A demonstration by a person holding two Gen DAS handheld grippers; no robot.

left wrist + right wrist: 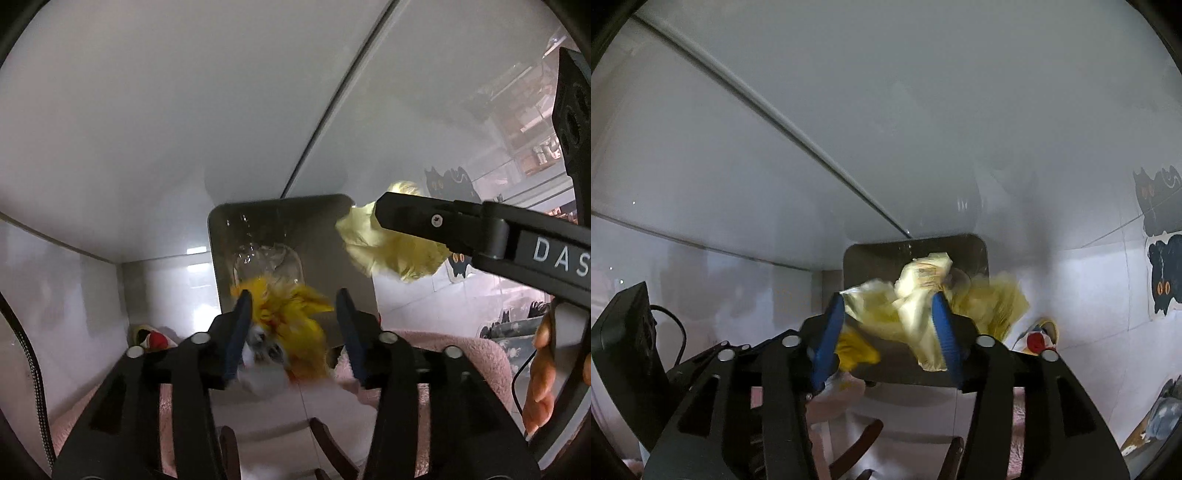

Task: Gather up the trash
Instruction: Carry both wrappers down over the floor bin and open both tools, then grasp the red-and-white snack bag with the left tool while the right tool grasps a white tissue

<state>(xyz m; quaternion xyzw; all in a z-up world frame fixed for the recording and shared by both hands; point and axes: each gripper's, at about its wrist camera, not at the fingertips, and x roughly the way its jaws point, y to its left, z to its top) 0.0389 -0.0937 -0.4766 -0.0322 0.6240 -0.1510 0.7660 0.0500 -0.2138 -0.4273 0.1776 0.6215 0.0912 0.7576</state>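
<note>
White wall corner, grey bin [325, 236] below: both tools open, orange wrapper [291, 314] between left tool [293, 325] pads, pale-yellow wrapper [905, 306] between right tool [890, 328] pads.

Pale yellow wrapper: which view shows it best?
The right wrist view: the pale yellow wrapper fills the centre between the right gripper fingers, above the grey bin. The left wrist view shows it blurred at the side, partly behind that gripper.
</note>
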